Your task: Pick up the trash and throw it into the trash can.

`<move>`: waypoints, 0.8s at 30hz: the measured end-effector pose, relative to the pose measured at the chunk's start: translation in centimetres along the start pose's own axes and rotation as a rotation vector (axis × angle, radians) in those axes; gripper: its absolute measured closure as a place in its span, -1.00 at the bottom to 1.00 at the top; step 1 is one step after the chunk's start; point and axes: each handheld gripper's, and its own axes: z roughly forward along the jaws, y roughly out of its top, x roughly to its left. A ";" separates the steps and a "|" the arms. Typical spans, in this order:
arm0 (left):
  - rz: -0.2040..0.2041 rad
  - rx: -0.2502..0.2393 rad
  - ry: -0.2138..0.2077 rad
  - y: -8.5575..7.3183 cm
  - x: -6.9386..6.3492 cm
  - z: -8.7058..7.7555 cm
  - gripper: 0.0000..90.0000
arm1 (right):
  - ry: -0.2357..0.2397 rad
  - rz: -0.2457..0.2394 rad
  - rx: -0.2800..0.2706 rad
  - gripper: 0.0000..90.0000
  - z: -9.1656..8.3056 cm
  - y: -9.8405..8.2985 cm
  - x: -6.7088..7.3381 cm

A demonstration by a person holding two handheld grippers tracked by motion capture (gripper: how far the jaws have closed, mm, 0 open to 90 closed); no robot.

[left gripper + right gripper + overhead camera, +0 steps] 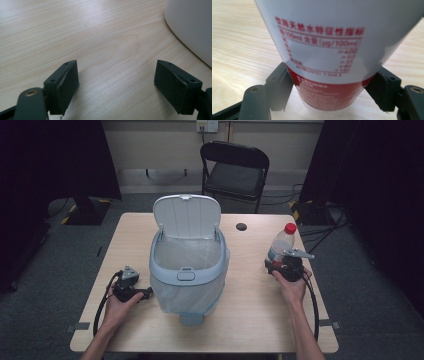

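Note:
A pale blue waste bin (187,270) lined with a clear bag stands in the middle of the wooden table (250,315), its lid (186,216) tipped up at the back. To its right, a clear plastic bottle (281,243) with a red cap stands upright. My right gripper (282,266) is shut on its lower part. In the right gripper view both pads press the bottle's (329,37) red-and-white label, with the right gripper (332,90) low on it. My left gripper (145,293) rests open on the table just left of the bin, with nothing between its jaws (117,85). The bin's wall (192,25) shows at the right.
A black folding chair (235,170) stands behind the table's far edge. A round cable hole (241,226) sits in the tabletop behind the bin, to its right. Bare wood lies in front of the bin and at the far left.

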 end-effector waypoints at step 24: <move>0.007 0.004 -0.004 0.0 0.2 0.1 -0.60 | 0.204 -0.037 -0.141 -0.39 -6.3 -0.3 4.2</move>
